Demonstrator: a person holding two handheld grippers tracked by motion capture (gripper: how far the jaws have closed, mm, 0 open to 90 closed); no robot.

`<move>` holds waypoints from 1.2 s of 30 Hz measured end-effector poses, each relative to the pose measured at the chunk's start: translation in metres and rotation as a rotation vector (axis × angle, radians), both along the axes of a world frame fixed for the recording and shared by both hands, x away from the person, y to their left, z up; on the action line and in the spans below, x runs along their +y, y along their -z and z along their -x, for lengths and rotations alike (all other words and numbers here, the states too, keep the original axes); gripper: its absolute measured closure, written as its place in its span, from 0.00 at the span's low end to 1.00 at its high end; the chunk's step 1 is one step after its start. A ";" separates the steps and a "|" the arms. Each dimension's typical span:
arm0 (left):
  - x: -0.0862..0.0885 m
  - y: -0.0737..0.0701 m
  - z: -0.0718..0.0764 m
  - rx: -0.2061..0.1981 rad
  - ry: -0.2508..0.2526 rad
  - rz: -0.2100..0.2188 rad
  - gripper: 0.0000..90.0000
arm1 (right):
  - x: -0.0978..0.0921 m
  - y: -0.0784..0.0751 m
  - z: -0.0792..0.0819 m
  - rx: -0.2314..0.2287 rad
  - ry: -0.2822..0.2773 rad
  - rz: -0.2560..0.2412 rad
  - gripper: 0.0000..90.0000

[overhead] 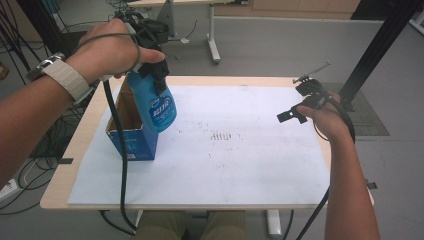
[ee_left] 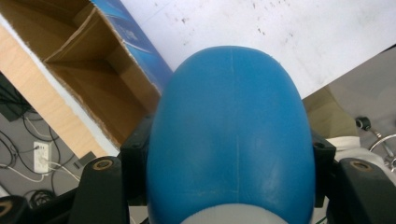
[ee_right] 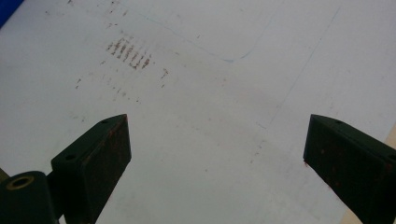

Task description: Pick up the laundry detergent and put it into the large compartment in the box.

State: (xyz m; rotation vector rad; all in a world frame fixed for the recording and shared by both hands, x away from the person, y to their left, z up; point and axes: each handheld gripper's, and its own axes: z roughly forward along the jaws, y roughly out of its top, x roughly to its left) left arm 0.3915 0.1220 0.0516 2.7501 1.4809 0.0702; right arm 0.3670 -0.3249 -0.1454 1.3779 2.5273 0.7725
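Clamping blue bottle point(overhead: 155, 102), left hand-held gripper point(overhead: 152, 75) closed.

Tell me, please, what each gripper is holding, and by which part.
The left gripper grips the blue bottle by its upper end, lifted above the open cardboard box. The right gripper holds nothing; its jaws stand open.

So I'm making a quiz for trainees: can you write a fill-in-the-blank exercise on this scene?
1. The left gripper is shut on the ___ plastic bottle.
2. The bottle hangs beside an open ___ box with blue sides.
3. The right gripper has its jaws ___ over the white sheet.

Missing words: blue; cardboard; open
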 end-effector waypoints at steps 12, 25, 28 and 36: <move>0.016 -0.008 -0.014 0.032 -0.114 0.002 0.43 | 0.003 -0.004 -0.004 -0.003 -0.013 0.007 0.08; 0.040 -0.021 -0.026 0.036 -0.220 0.026 0.43 | -0.001 -0.001 -0.005 -0.002 -0.013 0.001 0.08; 0.047 -0.023 -0.027 0.032 -0.235 0.041 0.43 | -0.002 0.000 -0.006 -0.003 -0.014 -0.002 0.08; 0.063 -0.024 -0.031 0.020 -0.296 0.054 0.43 | -0.002 0.001 -0.008 0.001 -0.015 -0.003 0.08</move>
